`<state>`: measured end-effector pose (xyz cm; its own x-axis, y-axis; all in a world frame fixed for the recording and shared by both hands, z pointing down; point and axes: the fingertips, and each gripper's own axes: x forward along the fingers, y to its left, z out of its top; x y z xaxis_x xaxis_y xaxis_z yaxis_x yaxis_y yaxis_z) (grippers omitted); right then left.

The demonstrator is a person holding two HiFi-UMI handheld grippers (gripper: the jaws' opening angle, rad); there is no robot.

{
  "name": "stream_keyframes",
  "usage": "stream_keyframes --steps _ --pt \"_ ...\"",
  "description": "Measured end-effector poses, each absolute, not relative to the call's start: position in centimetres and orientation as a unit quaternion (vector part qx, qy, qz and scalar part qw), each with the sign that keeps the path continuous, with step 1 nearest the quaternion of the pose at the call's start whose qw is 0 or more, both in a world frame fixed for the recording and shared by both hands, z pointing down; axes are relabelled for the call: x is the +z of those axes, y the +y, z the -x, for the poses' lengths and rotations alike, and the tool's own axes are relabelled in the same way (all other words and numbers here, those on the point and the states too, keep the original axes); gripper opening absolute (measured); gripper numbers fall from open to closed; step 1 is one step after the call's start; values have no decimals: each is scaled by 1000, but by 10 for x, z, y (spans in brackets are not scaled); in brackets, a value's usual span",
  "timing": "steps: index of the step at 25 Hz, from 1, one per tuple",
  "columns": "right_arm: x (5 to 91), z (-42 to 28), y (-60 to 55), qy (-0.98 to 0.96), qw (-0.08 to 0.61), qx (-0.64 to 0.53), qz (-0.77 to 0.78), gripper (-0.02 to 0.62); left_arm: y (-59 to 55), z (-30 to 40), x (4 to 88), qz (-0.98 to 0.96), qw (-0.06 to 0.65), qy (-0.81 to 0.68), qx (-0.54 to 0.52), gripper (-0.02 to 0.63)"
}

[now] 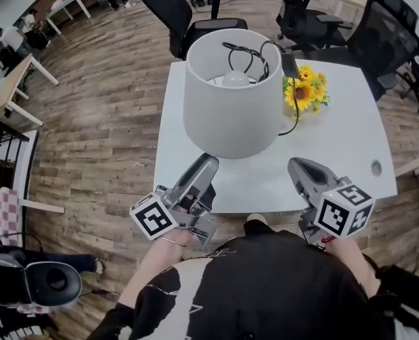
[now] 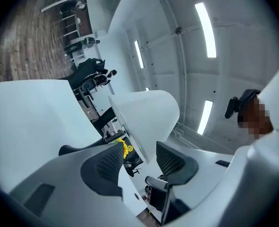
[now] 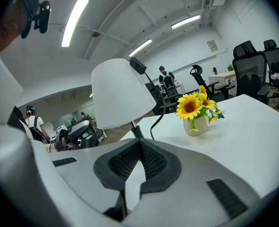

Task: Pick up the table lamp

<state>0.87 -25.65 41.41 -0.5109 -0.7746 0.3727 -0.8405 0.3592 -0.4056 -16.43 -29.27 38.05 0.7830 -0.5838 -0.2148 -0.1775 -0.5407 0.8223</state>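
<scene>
The table lamp has a wide white shade and a black cord, and it stands upright on the white table. My left gripper is at the table's near edge, just below the shade, rolled on its side. In the left gripper view its jaws stand open with nothing between them, and the lamp lies beyond. My right gripper hovers at the near edge to the right of the lamp. In the right gripper view it is shut on nothing, with the lamp ahead to the left.
A small vase of sunflowers stands right of the lamp, next to the cord. A cable hole sits near the table's right edge. Black office chairs crowd the table's far side. A dark headset lies low at the left.
</scene>
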Motion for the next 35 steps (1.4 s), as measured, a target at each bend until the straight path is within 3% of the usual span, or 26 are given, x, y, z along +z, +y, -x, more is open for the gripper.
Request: stream_keyframes --steps 14,21,35 --pt "414 -20 -265 -818 66 281 -497 15 -303 150 376 -834 439 -192 -272 210" --pt "414 -20 -269 -819 66 281 -496 15 -305 148 371 -840 429 -186 -277 138" --pt "409 -17 -269 -825 64 274 -489 15 -303 143 369 -822 452 -188 -290 114"
